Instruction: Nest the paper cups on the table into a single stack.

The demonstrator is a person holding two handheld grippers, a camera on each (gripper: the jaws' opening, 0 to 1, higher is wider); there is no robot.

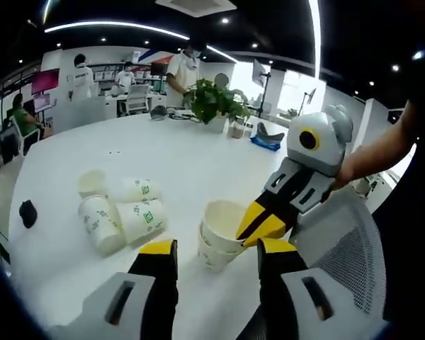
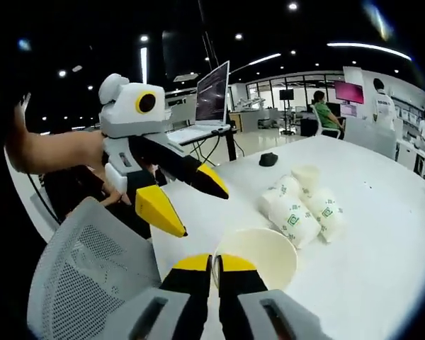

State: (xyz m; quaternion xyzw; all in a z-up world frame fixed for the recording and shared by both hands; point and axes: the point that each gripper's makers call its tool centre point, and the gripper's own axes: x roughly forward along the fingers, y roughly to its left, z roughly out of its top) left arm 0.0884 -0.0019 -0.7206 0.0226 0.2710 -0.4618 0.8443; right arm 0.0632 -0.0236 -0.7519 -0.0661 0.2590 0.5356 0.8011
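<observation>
While right tool (image 2: 214, 263) pinches cup stack (image 2: 263, 256) rim | left tool (image 1: 217, 249) (agape) hovers

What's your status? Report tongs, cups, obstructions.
Right tongs shut on stack of cups, pinching its rim. Left tongs open, beside it. Four loose cups lying on table. Mesh chair close by.

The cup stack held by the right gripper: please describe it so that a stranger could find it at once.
On the white table, look at the near edge beside the grey mesh chair. There the cup stack stands upright, mouth open, its rim pinched by the right gripper. The other paper cups lie on their sides in a cluster farther along.
</observation>
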